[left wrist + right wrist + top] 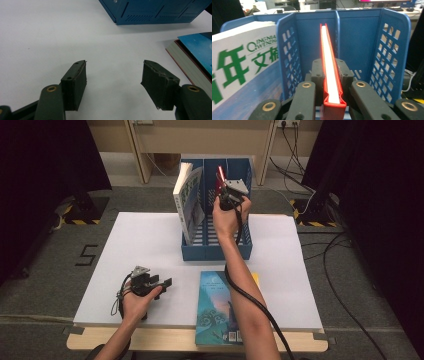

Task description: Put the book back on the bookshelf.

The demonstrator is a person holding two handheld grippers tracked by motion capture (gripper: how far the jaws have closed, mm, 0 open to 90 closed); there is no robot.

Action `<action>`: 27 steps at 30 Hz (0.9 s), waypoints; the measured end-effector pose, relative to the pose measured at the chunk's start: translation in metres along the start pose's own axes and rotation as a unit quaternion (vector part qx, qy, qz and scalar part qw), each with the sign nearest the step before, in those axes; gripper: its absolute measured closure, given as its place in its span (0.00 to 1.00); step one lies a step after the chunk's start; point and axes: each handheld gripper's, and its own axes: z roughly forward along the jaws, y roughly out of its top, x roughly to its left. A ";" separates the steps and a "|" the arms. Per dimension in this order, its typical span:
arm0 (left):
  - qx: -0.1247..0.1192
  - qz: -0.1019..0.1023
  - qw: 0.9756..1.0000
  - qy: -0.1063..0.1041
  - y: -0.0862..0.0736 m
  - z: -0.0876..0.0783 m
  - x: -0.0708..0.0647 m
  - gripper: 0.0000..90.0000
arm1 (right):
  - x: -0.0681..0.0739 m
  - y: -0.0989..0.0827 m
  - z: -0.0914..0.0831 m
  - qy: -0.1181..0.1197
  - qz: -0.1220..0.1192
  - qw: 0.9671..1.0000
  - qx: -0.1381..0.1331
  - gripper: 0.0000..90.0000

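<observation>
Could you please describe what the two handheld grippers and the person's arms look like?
Both the left gripper and the right gripper are black, each topped by a grey three-cornered plate, with brass-coloured rivets at the jaw joints. A black cable trails along the right forearm. No sleeves show on the forearms.

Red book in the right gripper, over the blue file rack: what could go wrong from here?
1. The right gripper pinches the thin red book by one edge only; it may swing or slip as it is lowered.
2. The blue file rack is light and unheld, since the left gripper is open over the table; a bump on a divider may shift it.
3. The white-and-green book leans in the next slot and could topple if the rack is jolted.
</observation>
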 end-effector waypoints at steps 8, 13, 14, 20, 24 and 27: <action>0.000 0.001 1.000 0.000 0.000 0.000 0.000 0.39 | -0.008 0.002 0.004 -0.006 0.011 1.000 0.012 0.88; 0.000 0.003 1.000 0.001 0.000 0.000 -0.001 0.39 | -0.008 0.002 0.003 0.001 -0.002 1.000 0.015 0.84; 0.000 0.004 1.000 0.001 0.000 0.000 -0.001 0.39 | -0.009 0.001 0.003 0.002 -0.002 1.000 0.018 0.82; -0.001 0.004 1.000 0.000 0.000 0.000 -0.001 0.40 | -0.013 0.001 -0.003 0.018 -0.003 1.000 0.012 0.73; 0.001 0.005 1.000 0.001 0.000 0.000 -0.001 0.40 | -0.015 0.002 -0.008 0.030 0.003 0.999 0.010 0.70; 0.000 0.006 1.000 0.001 0.000 0.000 -0.001 0.39 | -0.016 0.003 -0.012 0.041 0.008 0.999 0.011 0.69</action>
